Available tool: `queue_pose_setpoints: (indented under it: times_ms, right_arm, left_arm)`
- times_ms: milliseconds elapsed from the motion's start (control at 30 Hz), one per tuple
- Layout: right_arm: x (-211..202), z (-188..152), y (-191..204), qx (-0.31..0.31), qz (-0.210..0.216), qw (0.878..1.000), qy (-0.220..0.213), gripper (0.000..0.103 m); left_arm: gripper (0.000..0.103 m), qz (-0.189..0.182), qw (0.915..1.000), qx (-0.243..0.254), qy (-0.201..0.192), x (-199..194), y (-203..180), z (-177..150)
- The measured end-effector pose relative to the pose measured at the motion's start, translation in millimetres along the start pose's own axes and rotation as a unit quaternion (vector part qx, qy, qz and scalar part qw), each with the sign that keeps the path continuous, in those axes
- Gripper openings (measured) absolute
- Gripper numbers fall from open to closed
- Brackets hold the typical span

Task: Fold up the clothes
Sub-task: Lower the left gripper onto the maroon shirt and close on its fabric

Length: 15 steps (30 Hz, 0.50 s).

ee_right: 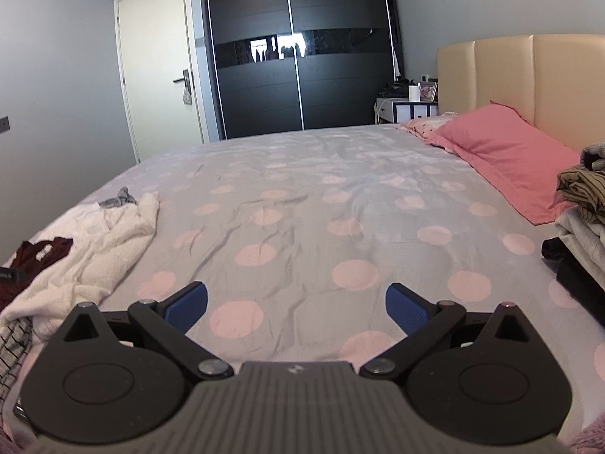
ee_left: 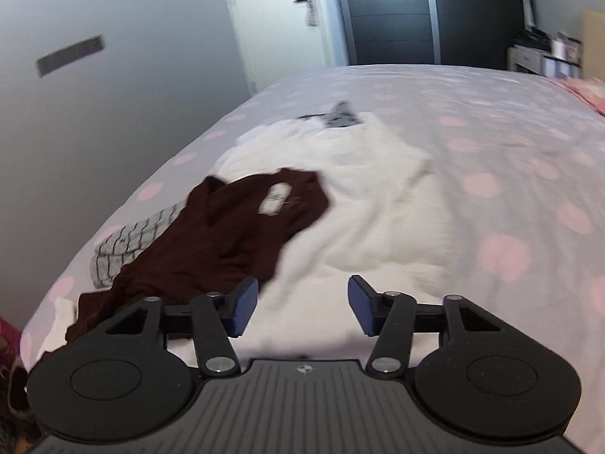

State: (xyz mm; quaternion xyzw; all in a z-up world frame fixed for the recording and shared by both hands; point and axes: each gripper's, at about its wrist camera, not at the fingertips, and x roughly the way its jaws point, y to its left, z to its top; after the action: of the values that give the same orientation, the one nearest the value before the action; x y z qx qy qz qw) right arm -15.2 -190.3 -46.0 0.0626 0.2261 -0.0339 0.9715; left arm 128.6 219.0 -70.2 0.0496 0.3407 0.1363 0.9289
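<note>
- Two grippers hang over the bed with nothing in them: the left gripper [ee_left: 303, 308] has its jaws partly spread above the near edge of the white garment [ee_left: 363, 204], and the right gripper [ee_right: 297, 308] has its jaws spread wide over bare polka-dot bedcover [ee_right: 302, 196].
- Clothes to fold lie heaped on the left side of the bed: a maroon top [ee_left: 234, 223] sprawled across the white garment, with a checked piece [ee_left: 128, 242] half under it.
- Likely slip: because the pieces overlap, a pinch at the maroon hem could catch the white cloth beneath and drag both.
- Another risk: the heap sits close to the bed's left edge, so a tug that way might tip the checked piece off the side.
- Blur in the left view makes the exact hem hard to judge; a grab there may miss.
- Open room is plentiful mid-bed, ahead of the right gripper.
- Rightward, a folded stack [ee_right: 584, 223] and a pink pillow [ee_right: 506, 159] bound the space.
</note>
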Motion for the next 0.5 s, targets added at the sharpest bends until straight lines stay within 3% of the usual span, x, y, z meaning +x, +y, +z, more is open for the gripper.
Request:
queue_pose_setpoints:
  times_ms: [133,433,500]
  right_arm:
    - [12,-5,-1,-0.004,-0.007,1.000,0.013,0.102]
    - [41,-16,-2,0.007,-0.012,0.998,0.060,0.102]
    - [44,-17,1,0.003,-0.008,0.998,0.064,0.102]
  left_arm:
    - [0.038,0.033,0.9991,-0.014,0.020,43,26,-8]
    - [0.044,0.033,0.9994,0.008,-0.006,67,26,-16]
    - [0.029,0.029,0.9996,-0.002,-0.005,70,27,-12]
